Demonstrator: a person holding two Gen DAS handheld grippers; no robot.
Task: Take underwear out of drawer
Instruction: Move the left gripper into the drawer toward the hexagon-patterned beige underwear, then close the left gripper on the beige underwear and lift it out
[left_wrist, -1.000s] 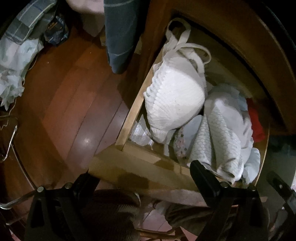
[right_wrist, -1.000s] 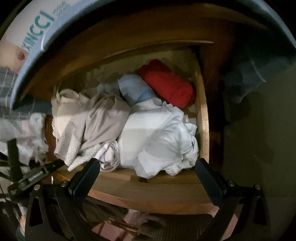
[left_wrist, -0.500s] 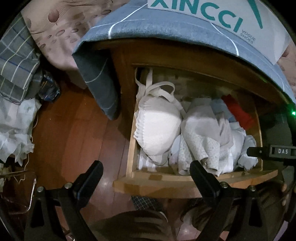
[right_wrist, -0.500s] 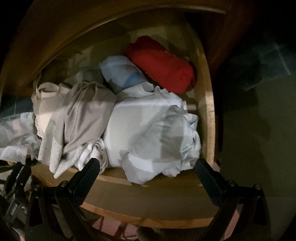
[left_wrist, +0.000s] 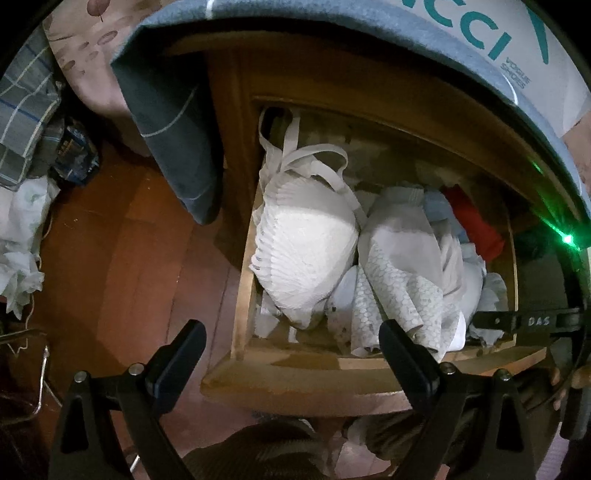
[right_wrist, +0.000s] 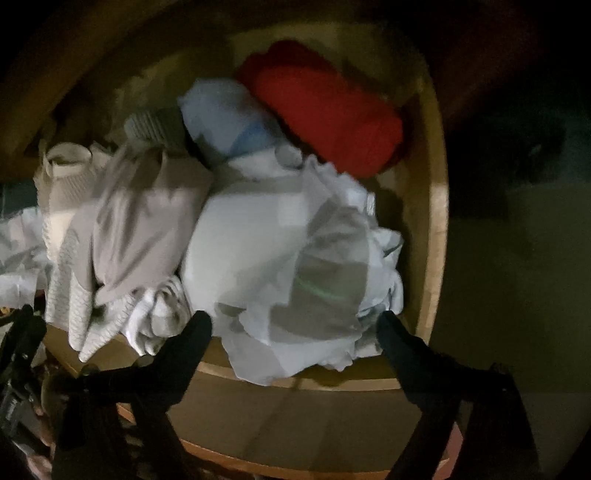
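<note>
The wooden drawer (left_wrist: 332, 373) stands pulled out and is stuffed with underwear. A white bra (left_wrist: 306, 243) lies at its left, a grey-white patterned piece (left_wrist: 402, 280) in the middle and a red piece (left_wrist: 476, 225) at the back right. My left gripper (left_wrist: 291, 339) hovers open above the drawer's front left corner, holding nothing. My right gripper (right_wrist: 293, 325) hangs low over a crumpled pale white piece (right_wrist: 273, 251) at the drawer's right front (right_wrist: 295, 413). Its jaws are closing, the cloth bulges up between the fingers, and the pads do not press on it. The red piece (right_wrist: 332, 125) lies behind.
A grey-blue cloth (left_wrist: 177, 129) hangs over the cabinet's left side, with a white box bearing teal letters (left_wrist: 517, 44) on top. Reddish wooden floor (left_wrist: 110, 258) spreads to the left, with crumpled white cloth (left_wrist: 18, 240) at its edge. The right gripper's body (left_wrist: 528, 321) reaches in from the right.
The left view has swung round and pulled back, so the drawer now shows square-on. The right gripper has sunk toward the pale piece and its fingers stand a little closer together.
</note>
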